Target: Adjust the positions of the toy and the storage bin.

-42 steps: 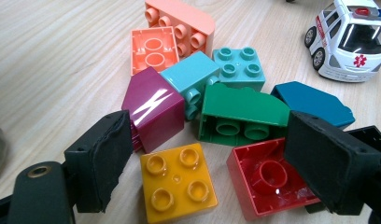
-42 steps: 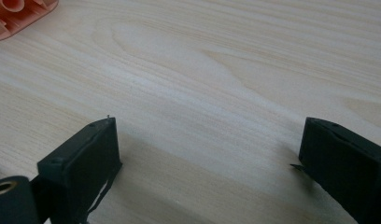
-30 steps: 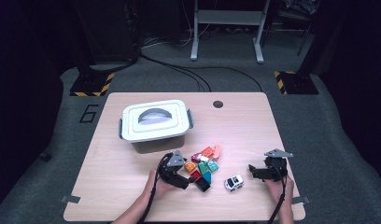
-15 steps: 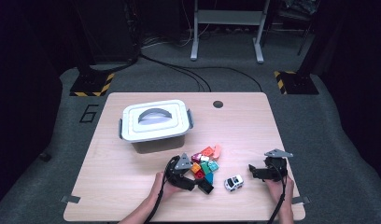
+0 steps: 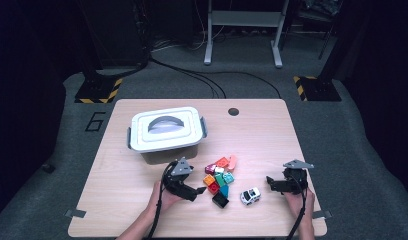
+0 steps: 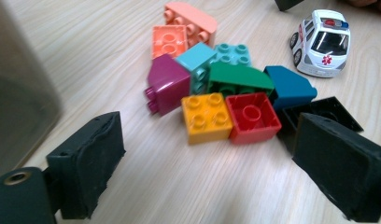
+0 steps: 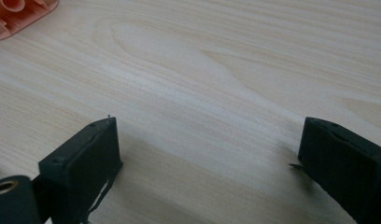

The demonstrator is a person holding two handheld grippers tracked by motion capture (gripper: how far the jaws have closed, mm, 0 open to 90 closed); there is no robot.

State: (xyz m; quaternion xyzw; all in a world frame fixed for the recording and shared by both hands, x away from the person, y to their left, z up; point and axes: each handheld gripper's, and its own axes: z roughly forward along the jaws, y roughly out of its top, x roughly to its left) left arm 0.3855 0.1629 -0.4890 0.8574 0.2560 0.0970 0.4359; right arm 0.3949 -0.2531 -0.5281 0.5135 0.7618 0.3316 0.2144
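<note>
High view, left gripper (image 5: 196, 191): lower centre of the frame, jaws spread and holding nothing, aimed at the brick pile (image 5: 219, 176) just to its right.
High view, right gripper (image 5: 270, 183): lower right, jaws apart, resting low over bare table (image 5: 142, 200); the toy car (image 5: 250, 196) lies between it and the pile.
High view, lidded box (image 5: 164, 132): upper left of the tabletop, lid on.
Left gripper view, jaws: wide apart at the bottom corners, gripping nothing.
Left gripper view, bricks: yellow brick (image 6: 206, 117) and red brick (image 6: 252, 116) side by side at centre; purple brick (image 6: 167, 84) left of them; black brick (image 6: 319, 114) by the right jaw; toy car upper right.
Right gripper view, jaws: spread, empty, over bare wood; a peach brick (image 7: 20, 14) at the upper left corner.
</note>
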